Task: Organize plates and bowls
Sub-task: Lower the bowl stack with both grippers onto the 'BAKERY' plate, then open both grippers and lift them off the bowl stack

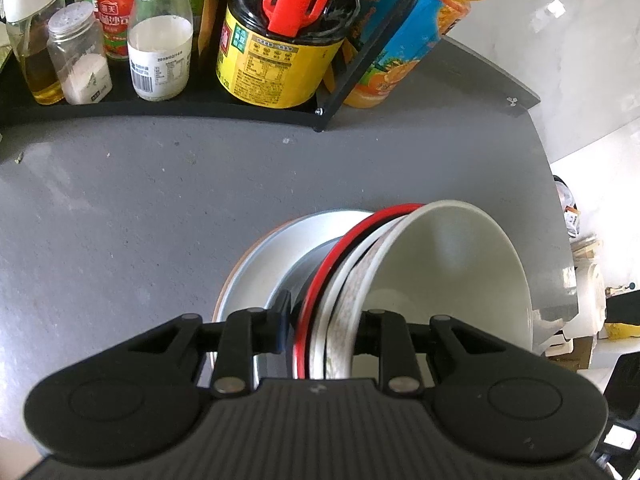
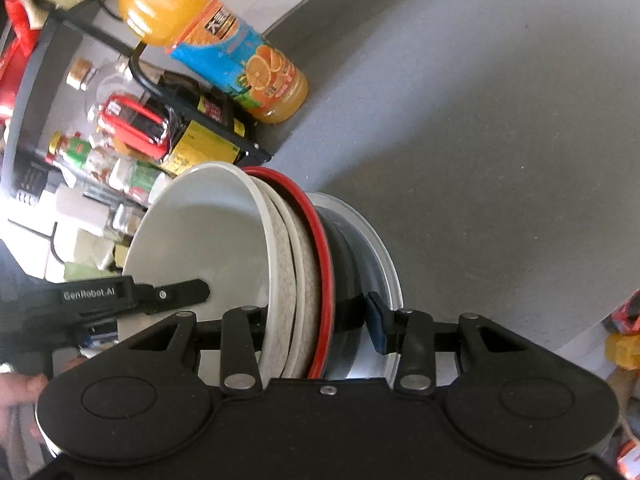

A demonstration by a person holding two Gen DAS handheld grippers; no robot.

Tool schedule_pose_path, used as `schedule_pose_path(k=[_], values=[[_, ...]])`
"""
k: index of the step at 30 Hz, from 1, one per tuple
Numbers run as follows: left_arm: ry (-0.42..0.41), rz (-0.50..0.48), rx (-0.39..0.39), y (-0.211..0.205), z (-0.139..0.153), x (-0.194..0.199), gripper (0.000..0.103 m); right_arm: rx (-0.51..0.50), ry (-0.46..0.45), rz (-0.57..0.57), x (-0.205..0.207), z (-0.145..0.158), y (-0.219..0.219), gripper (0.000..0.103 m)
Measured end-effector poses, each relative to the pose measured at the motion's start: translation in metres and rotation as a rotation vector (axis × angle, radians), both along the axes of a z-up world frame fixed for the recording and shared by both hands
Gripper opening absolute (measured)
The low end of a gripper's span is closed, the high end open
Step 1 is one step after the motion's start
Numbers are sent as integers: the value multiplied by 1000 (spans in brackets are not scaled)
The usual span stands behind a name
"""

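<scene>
A stack of nested bowls is tipped on its side over the grey table [image 1: 140, 200]. The innermost is a white bowl [image 1: 448, 264], then a speckled one, a white-rimmed one and a black bowl with a red rim [image 1: 320, 280]. A silver-grey plate [image 1: 260, 256] lies against the stack's bottom. My left gripper [image 1: 326, 316] is shut on the stack, one finger inside the white bowl and the blue pad on the black bowl's outside. My right gripper [image 2: 316, 316] is shut on the same stack [image 2: 296, 264] from the opposite side. The left gripper's finger [image 2: 188, 292] shows inside the white bowl [image 2: 200, 232].
A black rack [image 1: 200, 110] along the table's back holds spice jars [image 1: 80, 60], a dark sauce jug [image 1: 276, 64] and other bottles. An orange juice bottle [image 2: 224, 48] stands beside it. The table's right edge [image 1: 560, 240] is close to the bowls. A hand [image 2: 16, 388] is at the lower left.
</scene>
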State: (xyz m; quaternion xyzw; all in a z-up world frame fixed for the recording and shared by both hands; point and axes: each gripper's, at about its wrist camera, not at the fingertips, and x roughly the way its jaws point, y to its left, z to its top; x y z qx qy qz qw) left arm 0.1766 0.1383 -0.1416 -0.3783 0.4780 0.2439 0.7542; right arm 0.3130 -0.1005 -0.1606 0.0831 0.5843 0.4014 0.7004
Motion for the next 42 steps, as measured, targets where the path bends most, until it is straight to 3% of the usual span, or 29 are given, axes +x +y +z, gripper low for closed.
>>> schedule_pose_path(k=[8,10,13,18,23,27,33,42], values=[[-13,14,29,1,9,2,29,31,1,12,0,9,-1,50],[-19,16,32,3,13,3,32,54,-13,-2,0,18,-9,61],[-41,17,53,1,25,2,41,69,-78,-23,-2,36,-24,69],[-64,-1,118,-13,49,1,67,81,-151,-81,-7,55,-55,75],[-66,-16,180,-37,68,-9,72,101,-187,-137,-17,67,-80,82],[-79,-38,214,-56,79,-18,82,107,-226,-174,-30,77,-95,90],[-93,-100,261,-77,92,-23,84,105,-325,-255,-48,93,-123,97],[-163,-147,302,-90,108,-27,89,50,-399,-347,-69,105,-143,103]])
